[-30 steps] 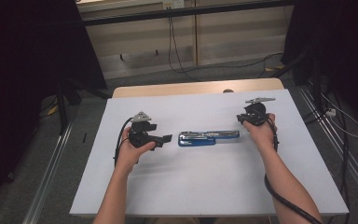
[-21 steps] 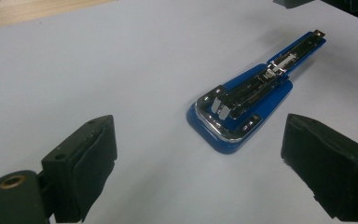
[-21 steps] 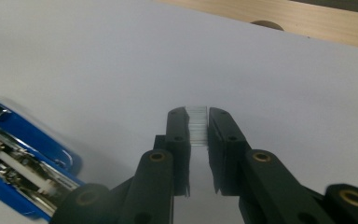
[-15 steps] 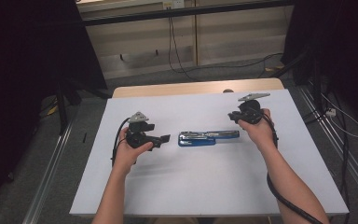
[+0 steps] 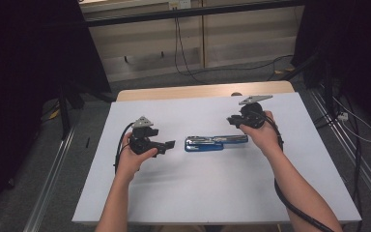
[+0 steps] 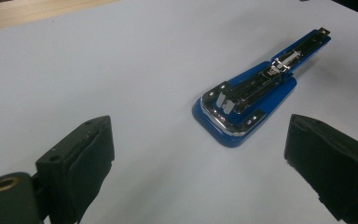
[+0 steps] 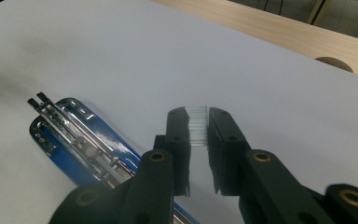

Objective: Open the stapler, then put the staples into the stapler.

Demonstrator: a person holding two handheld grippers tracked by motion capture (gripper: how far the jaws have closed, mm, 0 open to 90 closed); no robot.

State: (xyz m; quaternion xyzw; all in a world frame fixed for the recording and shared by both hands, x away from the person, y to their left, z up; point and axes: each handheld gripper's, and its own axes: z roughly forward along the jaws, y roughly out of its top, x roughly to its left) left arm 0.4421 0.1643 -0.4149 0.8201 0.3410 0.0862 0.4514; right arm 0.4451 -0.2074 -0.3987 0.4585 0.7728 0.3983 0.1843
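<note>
Blue stapler (image 5: 214,142) unmoved; right tool (image 7: 198,127), clamping staples (image 7: 198,123), has lifted; left tool (image 6: 200,158) gapes.

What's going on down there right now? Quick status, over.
Left gripper open, beside the blue stapler. Right gripper shut on a strip of staples, above the opened stapler. Nothing in the way.

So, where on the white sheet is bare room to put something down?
The near half of the white sheet, between the two forearms, is bare, and so is the far strip behind the blue stapler. The middle is crowded: the stapler lies open between the left gripper and the right gripper.
</note>
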